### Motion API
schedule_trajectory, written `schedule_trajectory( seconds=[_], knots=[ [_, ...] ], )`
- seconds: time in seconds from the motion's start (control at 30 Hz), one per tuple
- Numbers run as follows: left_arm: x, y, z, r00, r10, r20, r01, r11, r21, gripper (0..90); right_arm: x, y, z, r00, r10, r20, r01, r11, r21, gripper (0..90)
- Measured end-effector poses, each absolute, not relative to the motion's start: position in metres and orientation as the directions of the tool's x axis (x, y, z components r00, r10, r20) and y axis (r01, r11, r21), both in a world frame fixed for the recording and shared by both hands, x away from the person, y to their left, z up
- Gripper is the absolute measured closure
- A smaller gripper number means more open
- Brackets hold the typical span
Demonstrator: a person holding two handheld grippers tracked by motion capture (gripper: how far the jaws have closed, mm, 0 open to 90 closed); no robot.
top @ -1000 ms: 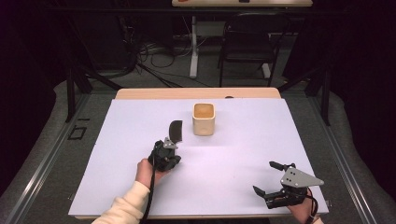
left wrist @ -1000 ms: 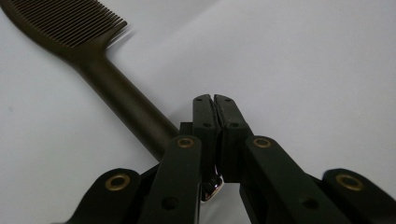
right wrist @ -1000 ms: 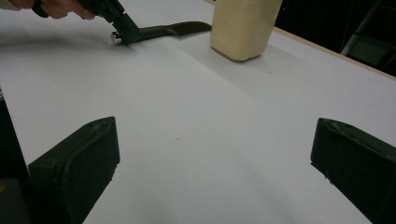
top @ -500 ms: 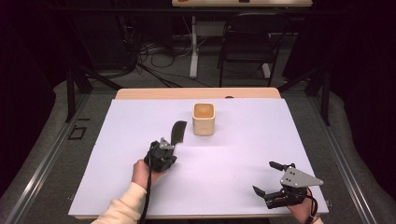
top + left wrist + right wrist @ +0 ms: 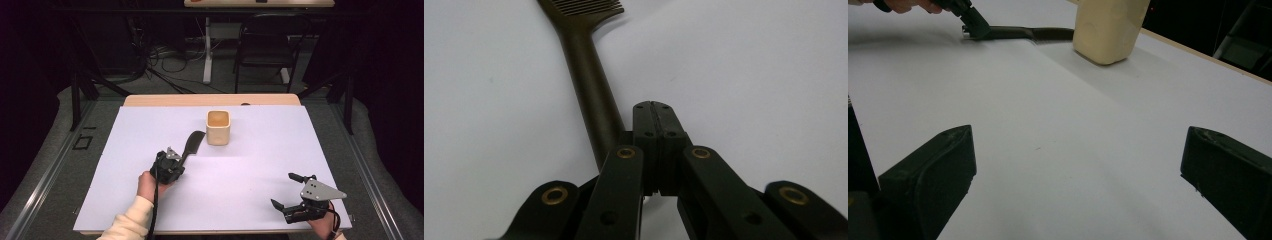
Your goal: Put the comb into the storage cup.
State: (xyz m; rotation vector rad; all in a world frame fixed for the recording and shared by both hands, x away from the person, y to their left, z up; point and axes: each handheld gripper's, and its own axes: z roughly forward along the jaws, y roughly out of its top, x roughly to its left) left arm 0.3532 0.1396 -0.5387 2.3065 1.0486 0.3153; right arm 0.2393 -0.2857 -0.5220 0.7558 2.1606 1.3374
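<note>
We see the left gripper (image 5: 176, 159) fully closed beside the comb (image 5: 589, 85) handle, gripping nothing; open table (image 5: 260, 165) lies right.

1. From the high view I see a brightly lit white table (image 5: 250, 165) against a nearly black room; past the table's far edge only cables and a chair show faintly.
2. Light falls from above: the cup (image 5: 218, 127) casts a short, soft shadow on the table at its base.
3. No glare on the table; the sheet reads evenly pale, slightly violet.
4. In the left gripper view the jaws near the lens look soft, and the comb (image 5: 589, 85) blurs toward its teeth.
5. In the right gripper view the jaws are dark, slightly blurred blocks; the cup (image 5: 1108, 27) beyond is fairly sharp, with a broad faint shadow beside it.
</note>
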Motion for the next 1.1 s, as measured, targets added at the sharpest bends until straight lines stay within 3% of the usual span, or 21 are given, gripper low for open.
schedule_trajectory(
  seconds=[0.4, 0.77, 0.9, 1.1],
  knots=[
    [0.356, 0.143, -0.539, 0.659, 0.752, -0.024, 0.616, -0.521, 0.591, 89.4, 0.240, -0.285, -0.522, -0.729, 0.676, -0.111, 0.203, 0.368, 0.907, 0.8],
    [0.357, 0.143, -0.512, 0.620, 0.784, -0.010, 0.638, -0.497, 0.588, 29.9, 0.240, -0.285, -0.523, -0.726, 0.681, -0.101, 0.212, 0.361, 0.908, 0.8],
    [0.361, 0.146, -0.512, 0.612, 0.791, 0.001, 0.649, -0.504, 0.570, 16.3, 0.240, -0.285, -0.523, -0.729, 0.677, -0.100, 0.214, 0.364, 0.906, 0.9],
    [0.372, 0.146, -0.517, 0.600, 0.800, -0.005, 0.680, -0.506, 0.531, 7.7, 0.240, -0.285, -0.523, -0.728, 0.679, -0.098, 0.213, 0.360, 0.908, 0.9]
  ],
)
